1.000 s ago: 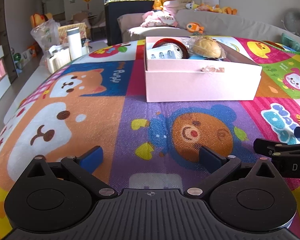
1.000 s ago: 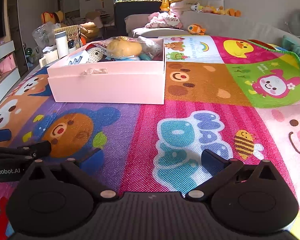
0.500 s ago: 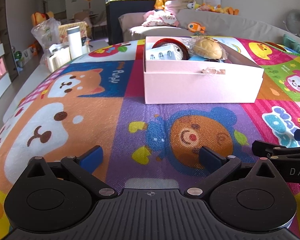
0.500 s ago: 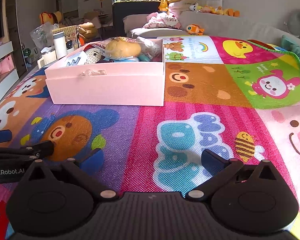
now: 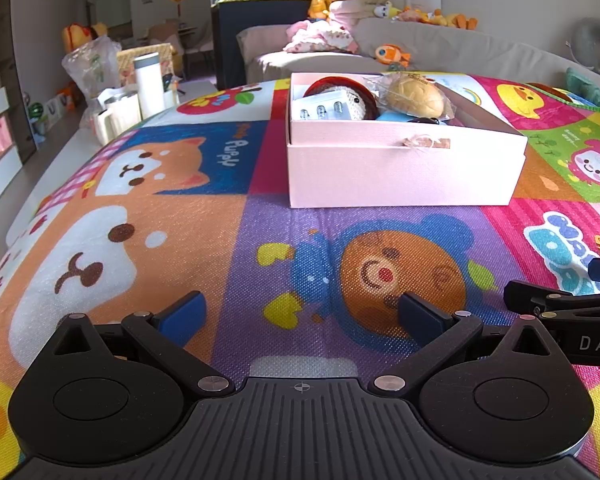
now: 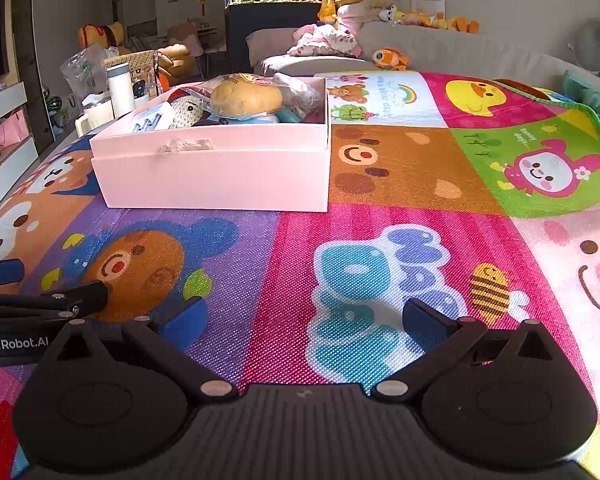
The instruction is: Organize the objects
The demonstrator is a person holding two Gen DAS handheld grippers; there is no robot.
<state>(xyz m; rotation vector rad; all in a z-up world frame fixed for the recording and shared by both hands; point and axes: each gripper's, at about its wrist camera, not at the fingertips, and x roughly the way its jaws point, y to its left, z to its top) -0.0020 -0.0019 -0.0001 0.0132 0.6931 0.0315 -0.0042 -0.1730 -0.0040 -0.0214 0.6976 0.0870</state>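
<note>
pink box [image 5: 404,172] slightly nearer than before, left gripper [image 5: 300,316] and right gripper [image 6: 300,318] spread wide (both empty), low over play mat [image 6: 380,240]

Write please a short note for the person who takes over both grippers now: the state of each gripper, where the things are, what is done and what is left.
Left gripper: open, empty, low over the play mat.
Right gripper: open, empty, beside the left one.
Pink box: on the mat ahead, apart from both grippers, no lid on it. Inside are the wrapped bun, a knitted doll and other small things.
Done: things sit in the box; no loose ones show on the mat.
Left: perhaps only tidying the box.
</note>
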